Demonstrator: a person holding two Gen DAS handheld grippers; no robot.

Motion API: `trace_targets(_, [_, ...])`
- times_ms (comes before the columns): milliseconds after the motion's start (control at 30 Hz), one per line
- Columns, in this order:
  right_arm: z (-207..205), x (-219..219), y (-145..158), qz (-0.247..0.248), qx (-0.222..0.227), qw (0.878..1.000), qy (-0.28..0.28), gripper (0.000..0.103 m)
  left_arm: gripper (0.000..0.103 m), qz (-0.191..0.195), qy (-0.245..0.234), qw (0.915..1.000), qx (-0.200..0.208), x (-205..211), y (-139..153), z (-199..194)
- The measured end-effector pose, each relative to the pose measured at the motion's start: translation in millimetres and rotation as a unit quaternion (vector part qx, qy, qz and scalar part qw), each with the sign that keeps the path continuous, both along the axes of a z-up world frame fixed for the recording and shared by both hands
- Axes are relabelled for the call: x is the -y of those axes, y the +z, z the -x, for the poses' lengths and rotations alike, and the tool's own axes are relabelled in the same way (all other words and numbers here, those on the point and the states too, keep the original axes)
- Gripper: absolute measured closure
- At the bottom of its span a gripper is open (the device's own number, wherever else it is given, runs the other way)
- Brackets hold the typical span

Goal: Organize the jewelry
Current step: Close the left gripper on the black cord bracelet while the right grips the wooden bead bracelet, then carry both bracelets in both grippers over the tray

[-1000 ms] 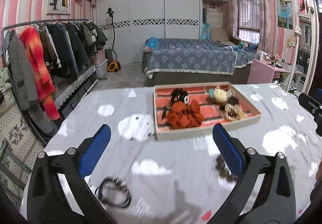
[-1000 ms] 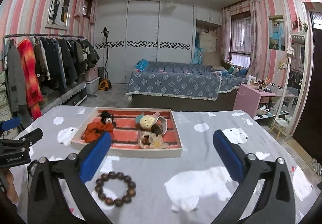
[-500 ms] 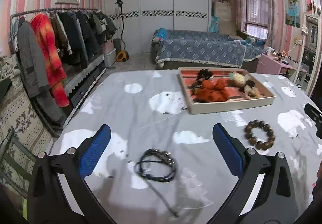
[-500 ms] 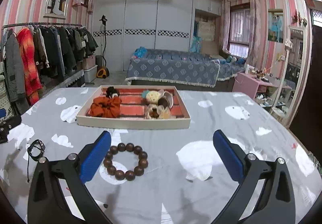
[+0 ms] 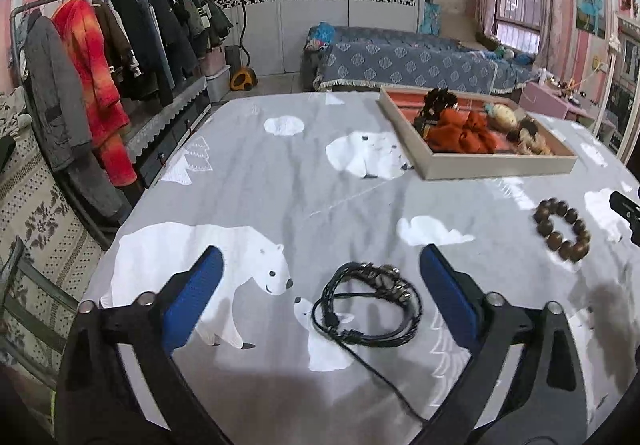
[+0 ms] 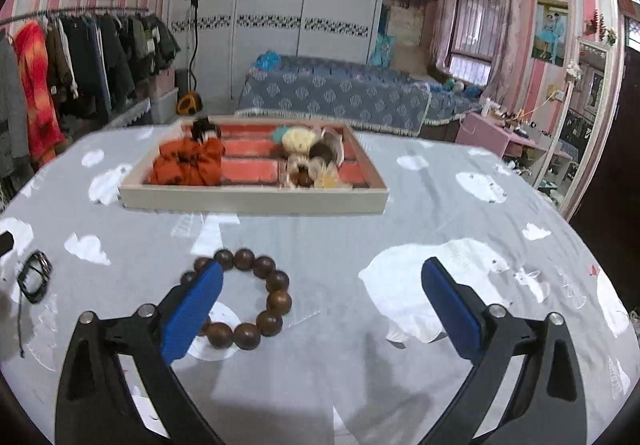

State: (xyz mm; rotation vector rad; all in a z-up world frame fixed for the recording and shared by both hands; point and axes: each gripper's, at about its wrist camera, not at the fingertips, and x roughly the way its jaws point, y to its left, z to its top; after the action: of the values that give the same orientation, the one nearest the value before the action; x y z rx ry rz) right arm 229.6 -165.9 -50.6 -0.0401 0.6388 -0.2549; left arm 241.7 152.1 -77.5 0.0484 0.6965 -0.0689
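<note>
No brand name or other writing can be read in either view.

The left gripper [image 5: 318,287] is spread wide and holds nothing; its two fingers have flat blue pads [image 5: 191,297] with a fine ribbed look, on black arms with round metal bolts. Between the pads, toward 1 o'clock of the gap, lies a black cord bracelet [image 5: 368,303], several thin loops with small metal beads on its far side and one loose strand running toward 5 o'clock. It rests on the tablecloth [image 5: 256,181], a grey fabric printed with white polar bears and clouds.

The right gripper [image 6: 322,303] is also wide apart and empty. A wooden bead bracelet [image 6: 244,299], a ring of round, glossy dark brown beads, lies at its 9 o'clock side; the left pad [image 6: 192,311] covers part of the ring, and I cannot tell whether it touches the beads.

At 12 o'clock of this view stands a tray [image 6: 252,201], rectangular with pale walls and a red striped lining. Inside, an orange fabric scrunchie [image 6: 188,165] is at the left, and a blurred cluster of cream and brown hair ornaments [image 6: 312,161] is at the right.
</note>
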Motion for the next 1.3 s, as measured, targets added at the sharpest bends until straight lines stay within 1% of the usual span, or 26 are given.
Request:
trace_targets(33, [-3,0,-3,-0.002,-0.009,1.0,0.001,0.019,0.014,0.001,-0.001,1.0,-0.007,-1,-3,-2])
trace_targets(67, [-8,1,-8,-0.007,-0.021,1.0,0.002,0.024,0.018,0.003,-0.002,0.9999,-0.011,-1,-5,-4])
trace_targets(133, [-15,3,-15,-0.014,-0.035,0.999,0.004,0.028,0.023,0.007,-0.005,0.9996,-0.027,-2,-12,-7])
trace_targets(233, [-25,3,-25,-0.02,-0.055,0.998,0.008,0.032,0.031,-0.004,-0.003,0.9991,-0.042,0,-21,-11])
trace_targets(267, [-29,2,-29,-0.021,-0.064,0.998,0.011,0.036,0.037,-0.003,-0.005,0.9988,-0.048,1,-24,-13])
trace_targets(300, [-31,1,-33,-0.021,-0.07,0.997,0.014,0.037,0.044,0.0,-0.009,0.9985,-0.054,1,-26,-14])
trace_targets(400, [-39,-3,-42,-0.019,-0.091,0.995,0.019,0.044,0.054,-0.002,-0.016,0.9976,-0.068,4,-32,-19])
trace_targets(433, [-42,-4,-44,-0.02,-0.098,0.995,0.021,0.048,0.055,-0.003,-0.016,0.9974,-0.071,5,-33,-20])
trace_targets(467, [-44,-3,-46,-0.024,-0.103,0.994,0.023,0.05,0.059,-0.003,-0.02,0.9969,-0.075,6,-35,-22])
trace_targets(500, [-46,-3,-47,-0.027,-0.105,0.994,0.023,0.05,0.062,-0.003,-0.022,0.9967,-0.078,7,-36,-22])
trace_targets(567, [-50,0,-51,-0.038,-0.113,0.993,0.024,0.051,0.063,-0.001,-0.027,0.9959,-0.086,8,-38,-25])
trace_targets(600, [-51,1,-52,-0.044,-0.116,0.992,0.024,0.052,0.065,-0.001,-0.029,0.9956,-0.089,9,-39,-27])
trace_targets(633, [-53,2,-53,-0.05,-0.12,0.991,0.026,0.057,0.067,0.0,-0.031,0.9953,-0.092,10,-40,-28])
trace_targets(700, [-57,3,-55,-0.057,-0.123,0.99,0.027,0.059,0.074,0.003,-0.035,0.9944,-0.1,11,-43,-32])
trace_targets(767, [-60,2,-55,-0.061,-0.124,0.99,0.032,0.068,0.078,0.002,-0.036,0.9941,-0.102,11,-44,-33])
trace_targets(800, [-61,1,-56,-0.062,-0.124,0.99,0.035,0.07,0.081,0.002,-0.036,0.9942,-0.101,11,-44,-33])
trace_targets(867, [-62,-1,-56,-0.062,-0.124,0.989,0.04,0.078,0.085,0.004,-0.036,0.9942,-0.101,11,-44,-33])
trace_targets(900, [-63,-2,-56,-0.063,-0.125,0.989,0.044,0.079,0.091,0.006,-0.036,0.9943,-0.1,11,-43,-33])
trace_targets(933, [-63,-3,-56,-0.064,-0.125,0.989,0.046,0.081,0.093,0.008,-0.037,0.9943,-0.099,10,-43,-33])
trace_targets(967, [-64,-3,-56,-0.065,-0.125,0.989,0.048,0.083,0.094,0.009,-0.037,0.9944,-0.099,10,-42,-33])
trace_targets(1133, [-63,-1,-56,-0.067,-0.124,0.989,0.051,0.083,0.096,0.013,-0.036,0.9954,-0.088,11,-38,-31])
trace_targets(1233, [-59,1,-51,-0.075,-0.107,0.99,0.054,0.084,0.096,0.008,-0.031,0.9969,-0.071,12,-33,-28])
trace_targets(1300, [-54,0,-45,-0.069,-0.089,0.992,0.057,0.084,0.097,0.003,-0.029,0.9978,-0.059,13,-29,-25])
